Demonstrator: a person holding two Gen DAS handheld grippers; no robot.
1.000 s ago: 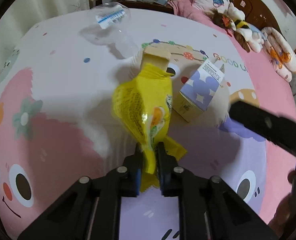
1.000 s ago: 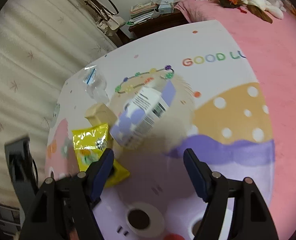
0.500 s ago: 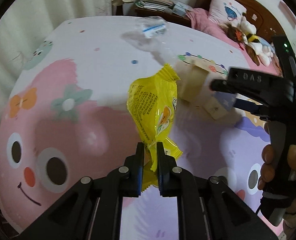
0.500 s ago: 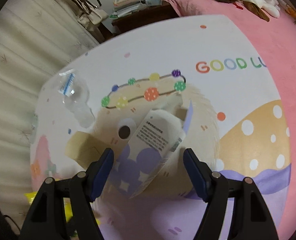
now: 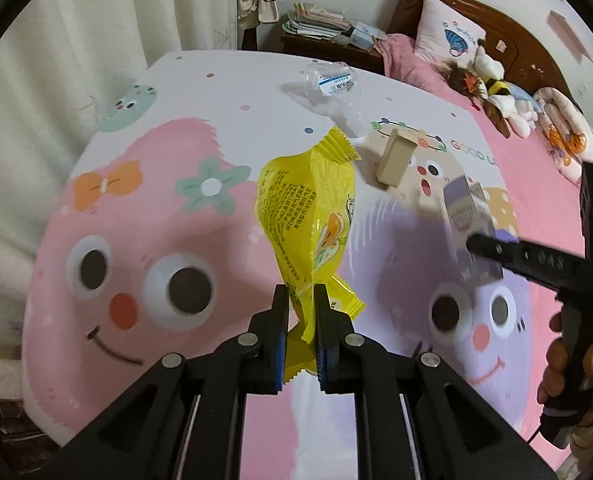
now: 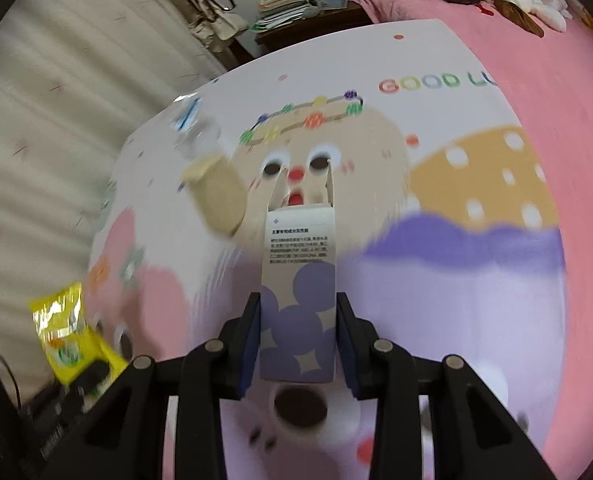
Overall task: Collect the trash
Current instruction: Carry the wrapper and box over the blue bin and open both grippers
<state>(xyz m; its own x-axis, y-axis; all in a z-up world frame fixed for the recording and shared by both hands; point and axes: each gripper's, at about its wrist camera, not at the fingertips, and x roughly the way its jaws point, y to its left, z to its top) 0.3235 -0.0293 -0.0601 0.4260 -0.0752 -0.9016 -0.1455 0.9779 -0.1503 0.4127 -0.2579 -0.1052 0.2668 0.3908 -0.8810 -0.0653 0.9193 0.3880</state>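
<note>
While both cameras look down on the same cartoon-printed bedspread [image 5: 144, 208], each shows me something the other lacks. From my left wrist view I see my left gripper [image 5: 300, 304] clamped on the lower end of a crinkled yellow plastic snack wrapper [image 5: 308, 216], which stands up and away from the jaws, clear of the bed, its serrated top seal uppermost. That view also shows the person's hand [image 5: 576, 364] on my right gripper's handle at the right edge. From my right wrist view I see what the left view only catches side-on: my right gripper [image 6: 298, 332], its jaws just having been closing, now pressing both pads against the sides of a tall cardboard carton printed with purple circles and black text [image 6: 298, 280]. The carton sits squarely between the pads, upright along the fingers, its top flaps open.

Farther out on the bedspread, a small plain tan cardboard box [image 5: 394, 160] lies beyond both held items, untouched. Just past it lies a crushed clear plastic bottle with a blue-and-white label [image 5: 330, 82], blurred in the right view. At the far end, stuffed toys [image 5: 492, 92] rest beside a pillow [image 5: 448, 36].
</note>
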